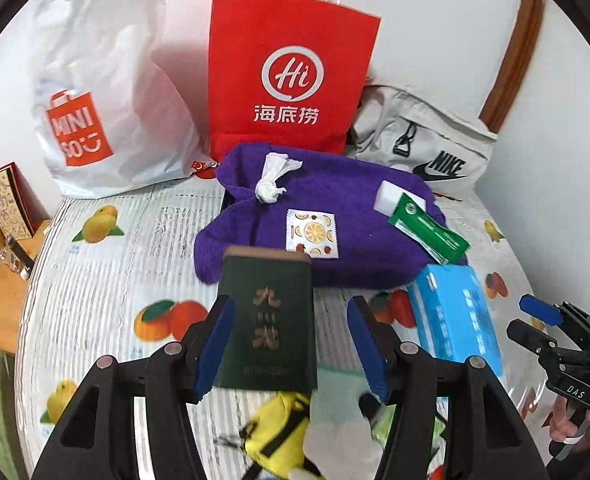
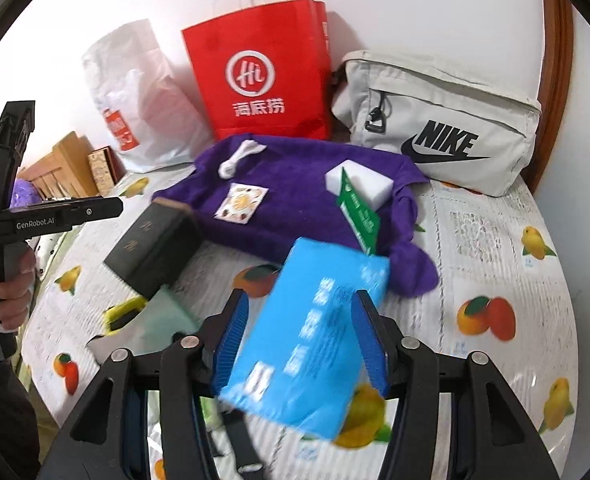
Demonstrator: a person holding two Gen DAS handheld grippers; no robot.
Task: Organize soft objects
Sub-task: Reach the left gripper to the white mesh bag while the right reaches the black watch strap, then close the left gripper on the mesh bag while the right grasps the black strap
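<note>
Two risks apply: the left gripper (image 1: 291,344), jaws apart beside the dark green rectangular tin (image 1: 269,320), and the right gripper (image 2: 301,344), jaws loosely flanking the blue tissue pack (image 2: 311,332), may drop both near the purple knitted cloth (image 2: 295,200) at twelve o'clock.

a fruit-print cover (image 2: 495,240) carries a purple knit cloth (image 2: 295,204), red paper bag (image 2: 263,76) and grey pouch (image 2: 447,120).
</note>
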